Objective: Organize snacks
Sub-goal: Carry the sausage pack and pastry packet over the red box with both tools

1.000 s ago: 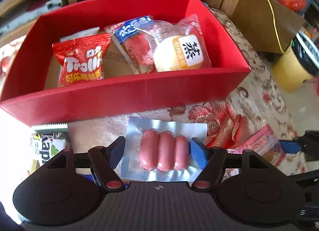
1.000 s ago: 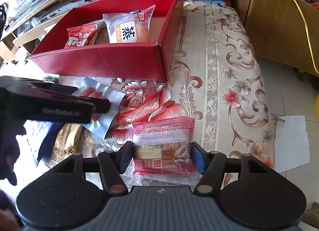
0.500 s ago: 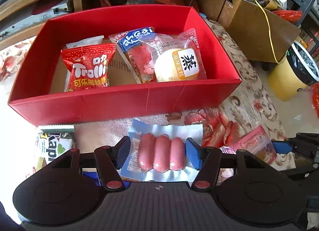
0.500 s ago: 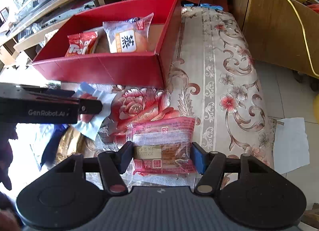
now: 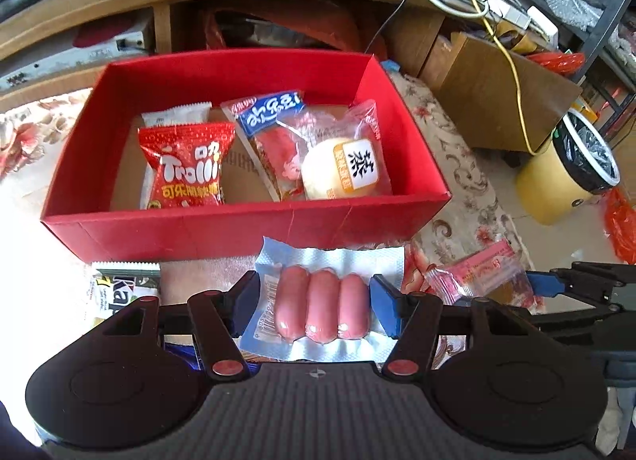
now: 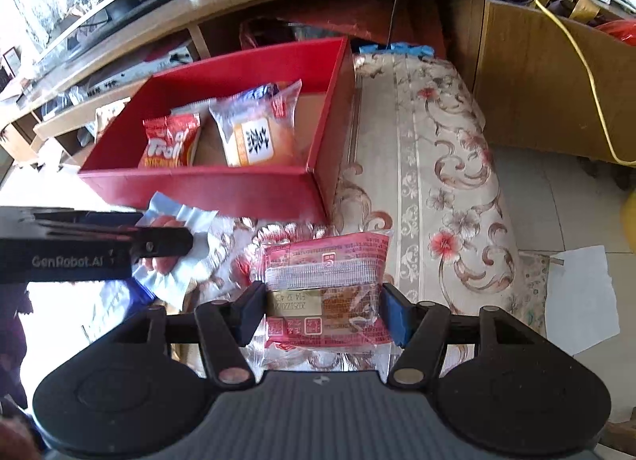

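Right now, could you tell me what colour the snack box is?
The box is red, clearest in the left wrist view.

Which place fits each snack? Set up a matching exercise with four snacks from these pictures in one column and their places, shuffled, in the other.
Snacks:
1. clear pack of three pink sausages
2. red Trolli gummy bag
3. red-and-clear wrapped cake
4. green-and-white Kapi packet

Places:
A. inside the red cardboard box
B. between the left tongs
C. on the cloth left of the left tongs
D. between the right tongs

Pairs: 1-B, 2-A, 3-D, 4-C
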{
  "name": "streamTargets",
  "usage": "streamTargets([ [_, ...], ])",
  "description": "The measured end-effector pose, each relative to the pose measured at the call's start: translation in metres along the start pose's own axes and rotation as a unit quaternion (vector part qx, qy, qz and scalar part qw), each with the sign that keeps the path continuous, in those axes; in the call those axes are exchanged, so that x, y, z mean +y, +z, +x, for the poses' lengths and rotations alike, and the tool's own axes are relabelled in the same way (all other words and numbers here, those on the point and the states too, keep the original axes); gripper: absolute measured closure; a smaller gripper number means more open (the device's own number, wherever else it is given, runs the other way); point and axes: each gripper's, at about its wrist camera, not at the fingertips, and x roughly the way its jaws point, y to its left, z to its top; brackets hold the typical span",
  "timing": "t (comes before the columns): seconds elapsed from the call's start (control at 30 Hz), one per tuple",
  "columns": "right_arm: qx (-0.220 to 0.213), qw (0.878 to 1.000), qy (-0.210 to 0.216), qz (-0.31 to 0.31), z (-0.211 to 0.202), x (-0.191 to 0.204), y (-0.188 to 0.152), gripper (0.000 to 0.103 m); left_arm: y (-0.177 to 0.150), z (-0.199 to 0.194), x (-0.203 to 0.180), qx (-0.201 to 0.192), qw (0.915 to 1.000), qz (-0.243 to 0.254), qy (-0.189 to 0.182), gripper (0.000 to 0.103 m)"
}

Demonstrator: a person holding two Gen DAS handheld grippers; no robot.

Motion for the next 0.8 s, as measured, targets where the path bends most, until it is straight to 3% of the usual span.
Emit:
streamTargets([
  [0.8,-0.063,0.998,0.022,-0.003,-0.021,0.035,0.055,0.044,0.027,-0.034,0.016,-0.060,0.9979,-0.025,0.001,0.036],
])
